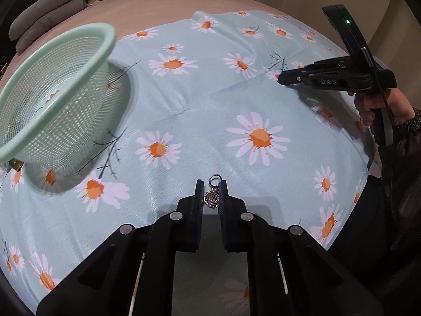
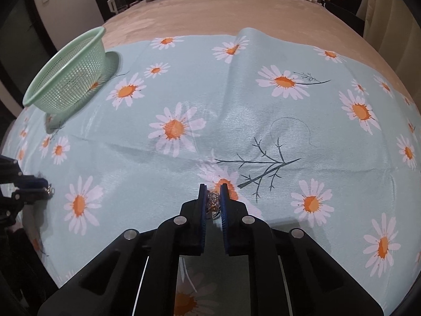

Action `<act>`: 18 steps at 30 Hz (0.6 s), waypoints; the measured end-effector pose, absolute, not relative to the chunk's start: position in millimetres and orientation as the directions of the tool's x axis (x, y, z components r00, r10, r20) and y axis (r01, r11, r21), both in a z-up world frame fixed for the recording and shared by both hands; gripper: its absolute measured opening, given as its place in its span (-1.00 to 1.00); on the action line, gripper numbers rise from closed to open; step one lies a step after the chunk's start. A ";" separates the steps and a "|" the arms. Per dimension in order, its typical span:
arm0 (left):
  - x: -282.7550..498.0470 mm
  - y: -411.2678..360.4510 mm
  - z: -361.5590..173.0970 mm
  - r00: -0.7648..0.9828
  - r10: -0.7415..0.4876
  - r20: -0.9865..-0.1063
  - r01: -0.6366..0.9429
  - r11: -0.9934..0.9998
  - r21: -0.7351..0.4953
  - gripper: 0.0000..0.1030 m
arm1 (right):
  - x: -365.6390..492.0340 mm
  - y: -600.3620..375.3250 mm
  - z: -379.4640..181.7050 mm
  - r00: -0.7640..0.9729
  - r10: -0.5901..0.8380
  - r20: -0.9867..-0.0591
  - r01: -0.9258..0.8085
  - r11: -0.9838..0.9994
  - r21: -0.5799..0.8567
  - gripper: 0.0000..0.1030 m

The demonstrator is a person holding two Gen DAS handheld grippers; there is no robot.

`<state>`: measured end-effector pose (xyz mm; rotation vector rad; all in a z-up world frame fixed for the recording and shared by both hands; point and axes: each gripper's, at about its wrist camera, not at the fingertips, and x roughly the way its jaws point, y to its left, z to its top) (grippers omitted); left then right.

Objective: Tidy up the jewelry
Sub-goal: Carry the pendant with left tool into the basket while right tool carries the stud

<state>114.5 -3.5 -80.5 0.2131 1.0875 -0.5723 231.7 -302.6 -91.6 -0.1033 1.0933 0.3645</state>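
While the left tongs (image 1: pixel 211 193) grip a small heart-shaped metal pendant with a ring (image 1: pixel 212 197), the right tongs (image 2: pixel 212 198) hold a sparkling gold-coloured jewel (image 2: pixel 213 200). Both pieces seem ready for carrying to the pale green plastic mesh basket (image 1: pixel 56 105) on the daisy-printed cloth (image 1: pixel 210 110).

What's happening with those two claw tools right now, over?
Left gripper shut on heart pendant. Right gripper shut on sparkly jewelry piece. Green basket ahead-left, path clear.
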 end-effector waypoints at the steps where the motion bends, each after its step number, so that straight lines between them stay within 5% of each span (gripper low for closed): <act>1: 114.4 5.2 -77.7 0.349 -0.335 -0.875 0.523 0.844 -0.115 -0.77 | 229.8 -298.2 -88.1 0.404 0.244 -0.882 -0.353 0.931 0.096 -0.82; 18: 113.7 87.1 3.9 0.547 -0.303 -0.780 0.446 0.894 -0.034 -0.77 | 215.7 -171.3 40.7 0.497 0.365 -0.788 -0.633 0.773 -0.040 -0.82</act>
